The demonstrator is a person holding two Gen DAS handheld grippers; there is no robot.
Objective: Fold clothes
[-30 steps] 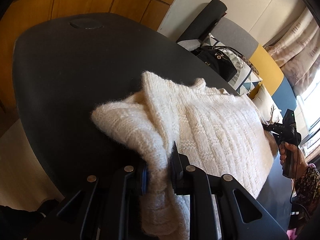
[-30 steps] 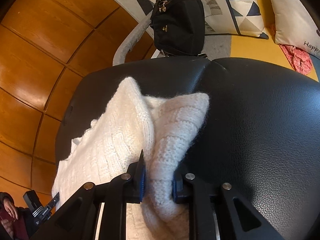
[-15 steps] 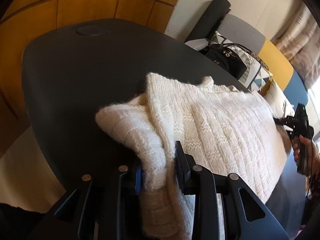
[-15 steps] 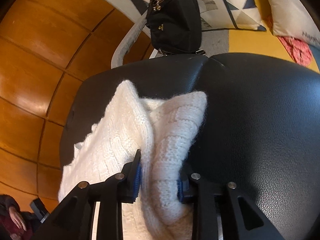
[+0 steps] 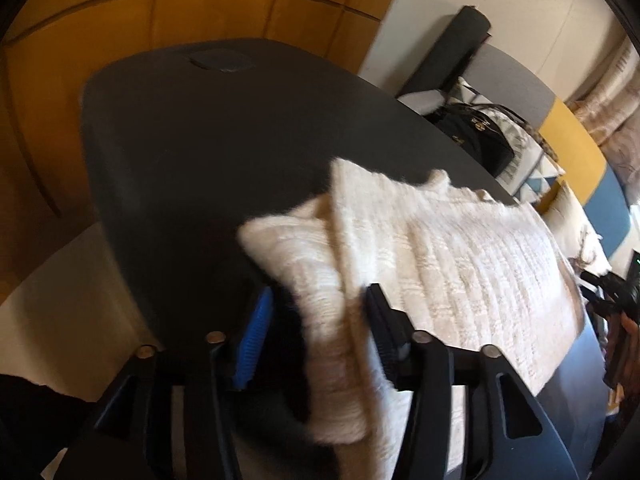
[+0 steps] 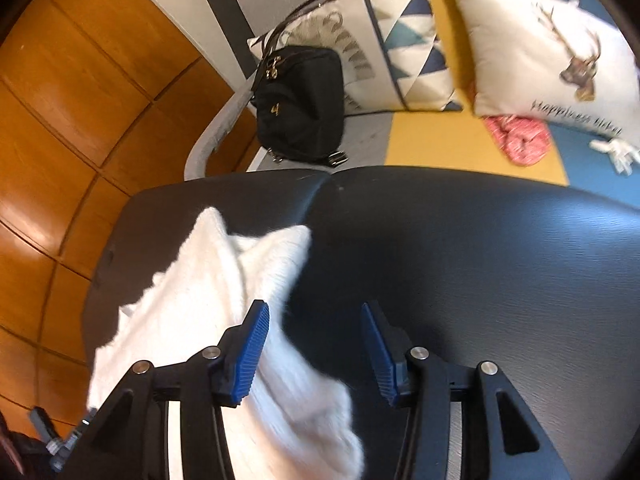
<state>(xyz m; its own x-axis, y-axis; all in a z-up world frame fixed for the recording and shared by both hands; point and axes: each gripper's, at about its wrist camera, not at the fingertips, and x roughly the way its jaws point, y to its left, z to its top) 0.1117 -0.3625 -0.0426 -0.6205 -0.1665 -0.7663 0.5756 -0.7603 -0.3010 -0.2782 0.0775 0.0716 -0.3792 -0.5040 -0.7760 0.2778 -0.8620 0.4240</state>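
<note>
I've got the sweater (image 5: 440, 248) lying on the table (image 5: 180, 152), a fold of it between my left gripper (image 5: 316, 320) fingers as the jaws open, and beyond the table's far edge the handbag (image 6: 300, 104) sits before the cushions (image 6: 400, 48).

Black leather-look tabletop (image 6: 460, 264), rounded corners; cream knit sweater (image 5: 460, 264) lies folded directly on it.

right claw (image 6: 316, 344) opening, white sweater (image 6: 192, 300) released
</note>
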